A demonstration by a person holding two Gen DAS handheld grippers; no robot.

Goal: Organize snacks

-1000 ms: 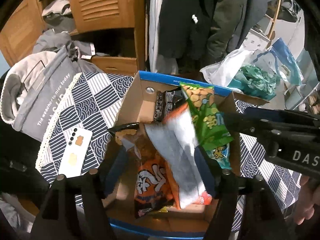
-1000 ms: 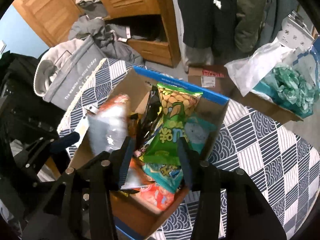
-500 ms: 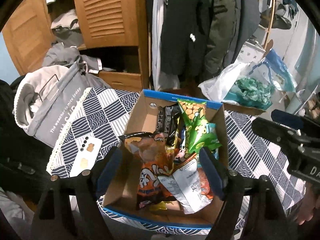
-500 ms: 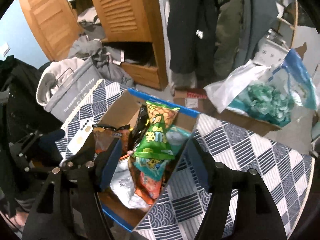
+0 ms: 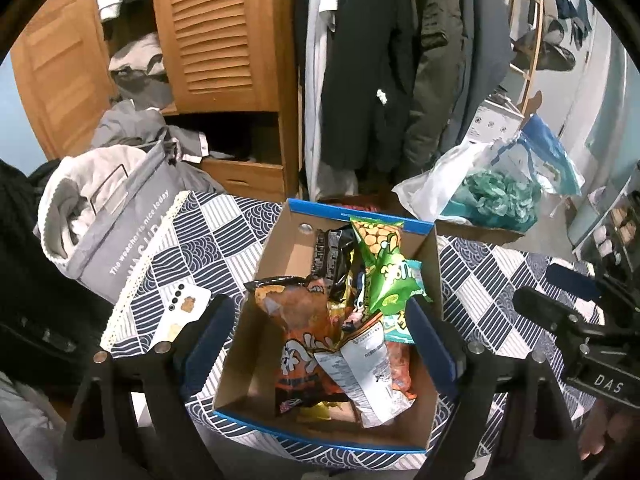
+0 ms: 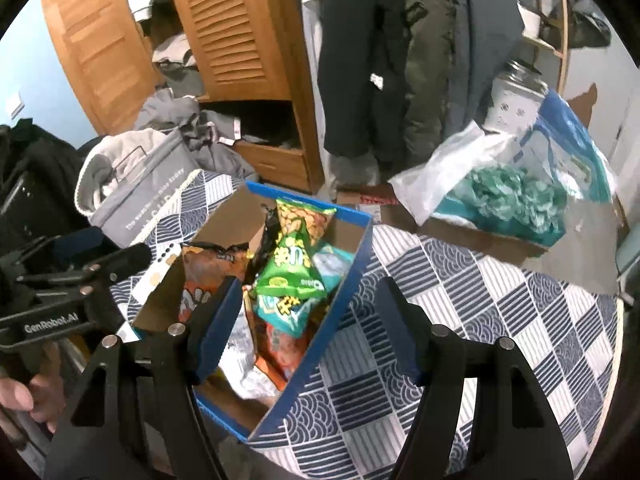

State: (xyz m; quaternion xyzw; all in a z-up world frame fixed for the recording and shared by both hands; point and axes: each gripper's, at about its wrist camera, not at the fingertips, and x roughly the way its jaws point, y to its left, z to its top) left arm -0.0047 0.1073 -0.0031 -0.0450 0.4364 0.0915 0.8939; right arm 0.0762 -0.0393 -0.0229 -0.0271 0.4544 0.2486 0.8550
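A cardboard box (image 5: 276,264) with a blue rim sits on the patterned tablecloth (image 5: 500,280). In it stand a green snack bag (image 5: 380,264), a black bag (image 5: 330,260), an orange bag (image 5: 304,320) and a white-backed bag (image 5: 364,372). My left gripper (image 5: 316,312) hovers above the box's near half. Its jaws are opening and nothing is between the pads. My right gripper (image 6: 309,286) hangs open and empty over the box's right wall (image 6: 340,292), above the green bag (image 6: 296,256). Each gripper shows at the edge of the other's view.
A white phone (image 5: 182,308) lies left of the box. A grey fabric bin (image 5: 116,224) of clothes stands beyond it. A plastic bag (image 5: 496,196) with teal contents rests on a carton at the back right. A wooden wardrobe (image 5: 216,40) and hanging coats (image 5: 380,60) stand behind.
The left gripper let go of the white-backed bag, which dropped into the box. The right jaws spread away from the green bag. Both grippers rose and drew back.
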